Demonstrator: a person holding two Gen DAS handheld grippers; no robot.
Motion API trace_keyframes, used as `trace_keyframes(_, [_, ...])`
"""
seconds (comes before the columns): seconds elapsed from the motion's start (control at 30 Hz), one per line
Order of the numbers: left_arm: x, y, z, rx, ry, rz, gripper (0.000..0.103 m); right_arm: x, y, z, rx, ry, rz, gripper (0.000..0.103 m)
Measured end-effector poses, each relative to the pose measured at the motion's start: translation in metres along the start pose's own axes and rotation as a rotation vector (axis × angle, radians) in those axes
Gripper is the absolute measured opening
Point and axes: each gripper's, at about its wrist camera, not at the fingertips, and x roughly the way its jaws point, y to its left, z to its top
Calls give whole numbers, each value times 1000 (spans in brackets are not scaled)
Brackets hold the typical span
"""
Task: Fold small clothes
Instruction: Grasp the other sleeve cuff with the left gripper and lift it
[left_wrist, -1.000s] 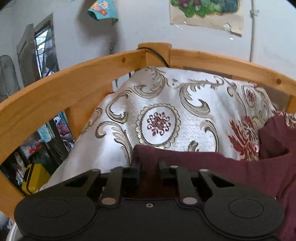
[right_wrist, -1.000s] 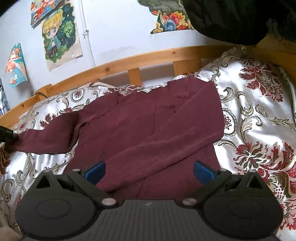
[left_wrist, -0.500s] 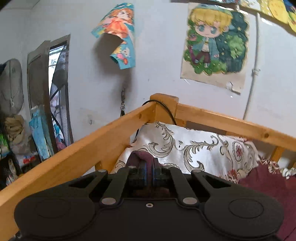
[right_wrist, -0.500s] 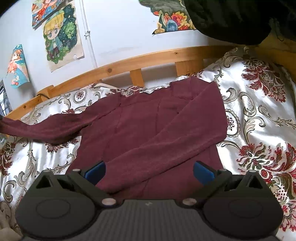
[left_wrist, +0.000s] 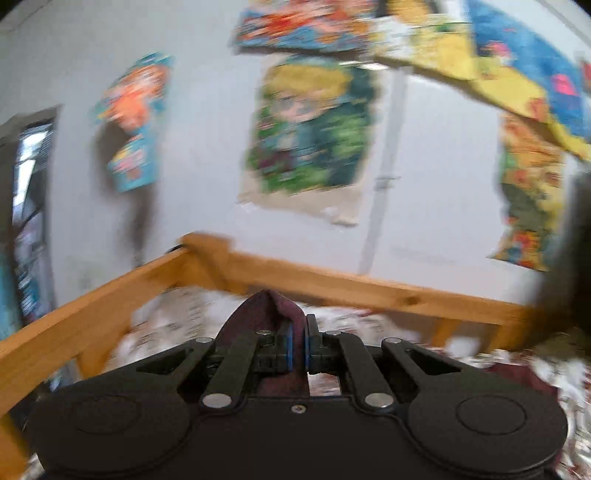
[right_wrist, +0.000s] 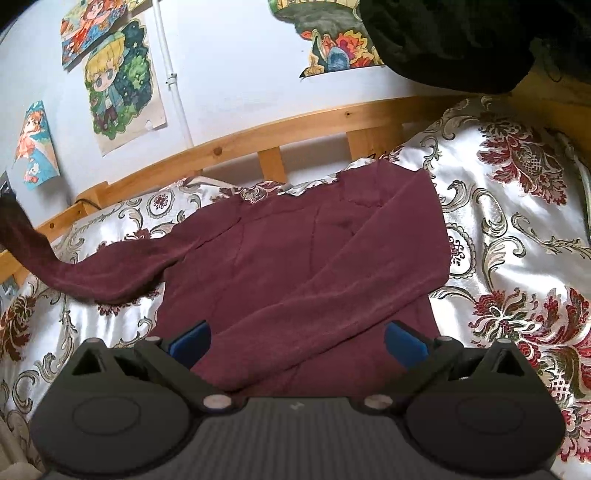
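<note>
Your left gripper is clamped on the cuff of the maroon sweater's free sleeve; a peak of maroon fabric protrudes above the closed pads. The grip sits at the sleeve end, so the whole sleeve follows when you carry it. The sleeve rises off the floral bedspread toward the left edge of the bed, near the wooden rail.

The sweater body lies flat at mid-bed, its collar toward the rail. The other sleeve is already laid diagonally across the front.

Your right gripper is spread wide and holds nothing. It hovers over the hem, probably positioned to steady the body during the fold.
</note>
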Motion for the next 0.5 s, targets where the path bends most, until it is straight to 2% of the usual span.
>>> trace_keyframes(0.2, [-9, -87, -10, 132, -30, -258, 5, -1, -8, 5, 25, -9, -57, 103])
trace_keyframes(0.33, [-6, -147, -41, 177, 23, -427, 5, -3, -19, 9, 36, -9, -136, 103])
trace_keyframes(0.5, [4, -203, -90, 210, 110, -572, 5, -4, -40, 13, 94, 7, -211, 103])
